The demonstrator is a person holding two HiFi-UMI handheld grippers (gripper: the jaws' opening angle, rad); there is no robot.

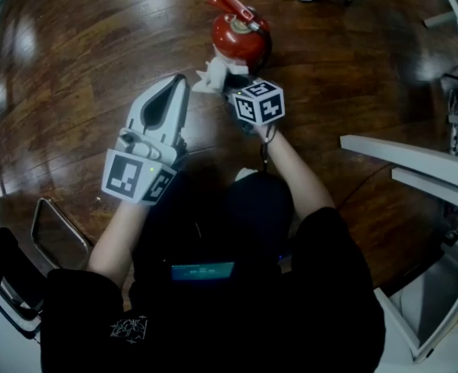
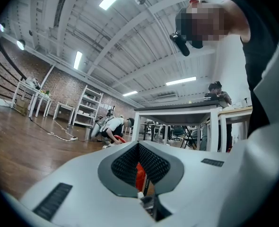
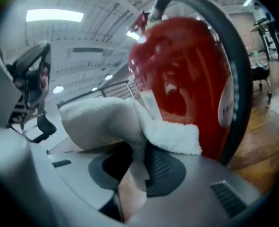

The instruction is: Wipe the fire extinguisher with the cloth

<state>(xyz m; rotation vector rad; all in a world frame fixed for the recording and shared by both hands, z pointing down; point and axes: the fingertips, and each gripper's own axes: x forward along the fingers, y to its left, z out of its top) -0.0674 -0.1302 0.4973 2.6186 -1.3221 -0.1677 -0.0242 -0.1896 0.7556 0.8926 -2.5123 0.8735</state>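
Observation:
A red fire extinguisher (image 1: 241, 37) stands on the wooden floor at the top middle of the head view. In the right gripper view its red body (image 3: 187, 79) fills the frame, with a black hose (image 3: 236, 79) curving over it. My right gripper (image 1: 227, 82) is shut on a white cloth (image 1: 212, 74), whose free end (image 3: 130, 119) lies against the extinguisher's side. My left gripper (image 1: 176, 84) hangs to the left of the cloth, apart from it. It is shut, with nothing between its pads (image 2: 153, 167). A sliver of the red extinguisher (image 2: 140, 175) shows behind them.
White table frames (image 1: 415, 158) stand at the right, and a metal chair frame (image 1: 58, 231) at the lower left. In the left gripper view a person (image 2: 112, 126) crouches far off near shelving (image 2: 87, 107), and a white table (image 2: 177, 111) stands ahead.

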